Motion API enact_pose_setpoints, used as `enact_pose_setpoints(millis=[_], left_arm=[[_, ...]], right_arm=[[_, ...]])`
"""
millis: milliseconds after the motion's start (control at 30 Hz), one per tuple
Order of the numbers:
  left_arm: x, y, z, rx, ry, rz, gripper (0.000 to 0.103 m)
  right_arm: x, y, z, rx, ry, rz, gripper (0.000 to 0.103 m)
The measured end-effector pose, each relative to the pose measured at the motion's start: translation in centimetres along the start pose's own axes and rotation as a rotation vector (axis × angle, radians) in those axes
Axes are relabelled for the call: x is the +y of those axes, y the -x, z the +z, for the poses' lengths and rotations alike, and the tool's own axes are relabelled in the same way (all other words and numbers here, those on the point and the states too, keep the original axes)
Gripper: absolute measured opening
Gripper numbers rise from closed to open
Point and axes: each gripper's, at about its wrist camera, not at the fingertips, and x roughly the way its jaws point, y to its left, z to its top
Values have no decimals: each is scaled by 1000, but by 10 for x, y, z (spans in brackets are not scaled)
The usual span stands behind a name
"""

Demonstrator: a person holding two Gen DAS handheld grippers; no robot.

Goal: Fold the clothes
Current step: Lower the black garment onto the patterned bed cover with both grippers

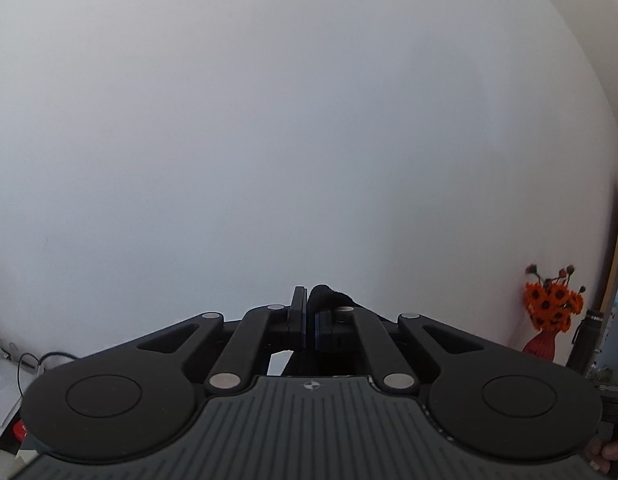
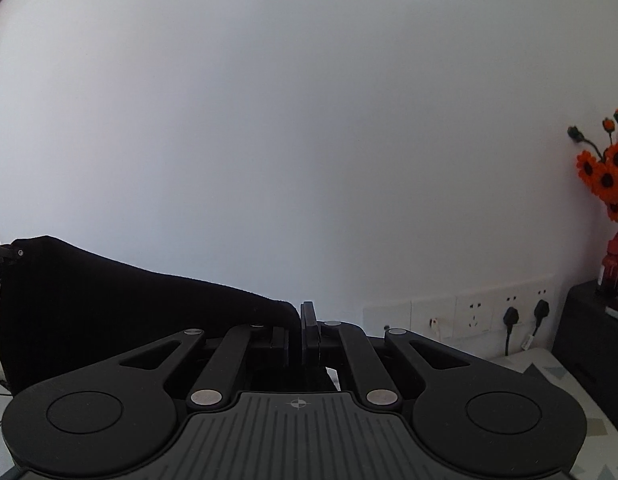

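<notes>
Both grippers are raised and face a plain white wall. My left gripper [image 1: 310, 320] is shut on a black garment [image 1: 329, 295]; only a bunched bit of cloth shows over its right finger. My right gripper [image 2: 296, 330] is shut on the same black garment [image 2: 109, 304]. The cloth stretches from its jaws leftward as a wide dark sheet up to the other gripper at the frame's left edge. The rest of the garment hangs below, hidden by the gripper bodies.
A red vase of orange flowers [image 1: 553, 312] [image 2: 607, 184] stands at the right by the wall, next to a dark bottle [image 1: 587, 340]. Wall sockets with plugs [image 2: 509, 314] and a dark box [image 2: 593, 332] are at the right. A patterned surface [image 2: 549, 376] lies below.
</notes>
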Motion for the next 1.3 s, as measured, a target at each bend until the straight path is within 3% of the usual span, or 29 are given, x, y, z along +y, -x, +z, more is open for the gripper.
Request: enact_pose_setpoints(millis=[133,300,400,467,567,700,800,900,933,967,1000,1100,1133,1167,1200,1300], left_arm=[[18,-36,-45,193,12,28,4],[21,-60,-112,420,-66,74,4],[15,-52,-142,512,-106,46,4],[14,-39,-138,545,-113,-1,4],[15,-25,-129,557,-128,-61,4],[20,-35,-105,528,-141,-113,4],[25,-82,-100,536,-143,-39,4],[30,-133,-97,548,-143,46,5],[32,-150,-96,551,-143,75,8],[34,-167,-95,555,-143,103,19],[36,-181,-99,587,-150,145,33],[43,-187,-110,662,-168,233,48],[47,-180,-111,664,-170,246,53],[50,-169,-110,657,-170,252,65],[54,-159,-109,651,-170,258,70],[70,-118,-111,684,-112,255,70]], right_arm=[[7,-42,-33,158,6,-5,4],[31,-83,-96,374,98,-24,4],[63,-97,-134,466,207,4,4],[70,-94,-147,515,256,53,4],[78,-75,-145,532,312,125,4],[64,-70,-120,517,260,164,4],[51,-84,-101,467,185,134,4],[34,-123,-94,408,72,91,4],[30,-140,-94,398,31,66,4],[25,-156,-96,398,-7,43,5],[20,-173,-99,399,-44,21,12],[13,-206,-111,430,-48,-27,40],[12,-208,-114,449,-25,-17,40],[11,-210,-118,468,-3,-6,40],[9,-206,-121,484,15,6,42],[-3,-183,-129,518,32,58,45]])
